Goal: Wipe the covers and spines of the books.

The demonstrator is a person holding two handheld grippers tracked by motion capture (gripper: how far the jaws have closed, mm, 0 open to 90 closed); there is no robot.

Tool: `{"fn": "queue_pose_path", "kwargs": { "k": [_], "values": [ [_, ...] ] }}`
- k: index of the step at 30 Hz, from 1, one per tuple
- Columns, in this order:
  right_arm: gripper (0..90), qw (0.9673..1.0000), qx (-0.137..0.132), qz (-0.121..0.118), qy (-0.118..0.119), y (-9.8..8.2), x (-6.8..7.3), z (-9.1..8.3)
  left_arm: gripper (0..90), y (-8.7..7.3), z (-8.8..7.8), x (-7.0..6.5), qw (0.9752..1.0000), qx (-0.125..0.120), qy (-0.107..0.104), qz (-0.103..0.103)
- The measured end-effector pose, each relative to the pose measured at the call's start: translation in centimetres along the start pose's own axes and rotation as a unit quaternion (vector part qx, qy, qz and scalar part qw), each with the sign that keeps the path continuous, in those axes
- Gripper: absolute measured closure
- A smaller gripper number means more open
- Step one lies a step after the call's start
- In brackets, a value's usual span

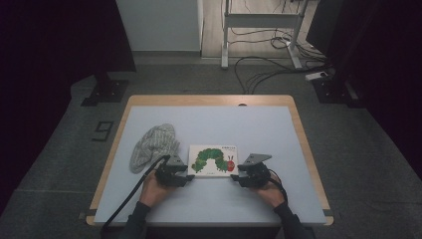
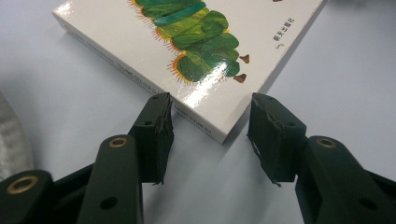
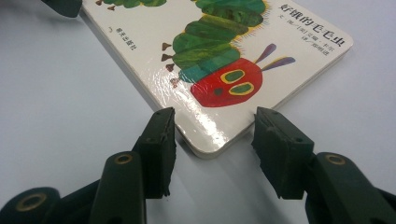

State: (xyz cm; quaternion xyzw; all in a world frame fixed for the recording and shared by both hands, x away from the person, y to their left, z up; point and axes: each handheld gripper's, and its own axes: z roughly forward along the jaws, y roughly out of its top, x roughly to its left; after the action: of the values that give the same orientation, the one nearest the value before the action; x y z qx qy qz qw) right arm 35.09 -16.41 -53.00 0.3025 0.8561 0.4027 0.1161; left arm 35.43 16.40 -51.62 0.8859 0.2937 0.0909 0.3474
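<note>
Both grippers, left point(image 1: 188, 177) and right point(image 1: 234, 178), held fingers spread at the picture book's point(image 1: 214, 160) near corners; closing evenly would likely grip best.

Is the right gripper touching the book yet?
Apart. In the right gripper view the open right gripper straddles the book corner, with bare table visible between each jaw and the book's edge.

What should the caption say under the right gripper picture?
Open right gripper straddles the near corner of the caterpillar book lying on the table.
</note>
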Motion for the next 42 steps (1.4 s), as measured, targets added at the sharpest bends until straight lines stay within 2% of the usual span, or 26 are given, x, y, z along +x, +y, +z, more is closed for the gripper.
{"fn": "queue_pose_path", "kwargs": {
  "k": [8, 13, 19, 22, 25, 29, 37, 42],
  "values": [
    [49.5, 0.9999, 0.002, 0.008, -0.008, 0.8, -1.0, 0.7, 49.8, 0.7, 0.5, 1.0, 0.9999, 0.001, 0.01, -0.003],
    [50.4, 0.9998, 0.003, 0.014, -0.012, 1.2, -1.6, 1.2, 48.7, 0.8, 0.8, 1.8, 0.9999, -0.004, 0.008, -0.014],
    [51.4, 0.9997, 0.001, 0.021, -0.012, 1.5, -2.1, 1.5, 46.2, 1.0, 0.9, 2.0, 0.9998, -0.003, 0.017, -0.015],
    [50.7, 0.9996, 0.0, 0.025, -0.012, 1.5, -2.1, 1.5, 41.7, 1.1, 0.9, 2.0, 0.9995, -0.001, 0.027, -0.018],
    [43.3, 0.9995, -0.001, 0.032, -0.004, 1.5, -2.1, 1.5, 32.8, 1.1, 0.7, 2.2, 0.9987, -0.006, 0.033, -0.038],
    [33.1, 0.9996, 0.009, 0.024, -0.013, 1.6, -1.9, 1.4, 18.3, 1.3, -0.2, 2.4, 0.9978, -0.026, 0.026, -0.056],
    [20.2, 0.9994, 0.003, 0.031, -0.015, 1.6, -2.1, 0.2, 6.6, 1.2, -2.1, 1.4, 0.9976, -0.037, 0.033, -0.048],
    [14.8, 0.9997, 0.001, 0.019, -0.013, 1.8, -1.8, -1.0, 0.0, 1.0, -3.5, 0.7, 0.9978, -0.033, 0.044, -0.037]
  ]
}}
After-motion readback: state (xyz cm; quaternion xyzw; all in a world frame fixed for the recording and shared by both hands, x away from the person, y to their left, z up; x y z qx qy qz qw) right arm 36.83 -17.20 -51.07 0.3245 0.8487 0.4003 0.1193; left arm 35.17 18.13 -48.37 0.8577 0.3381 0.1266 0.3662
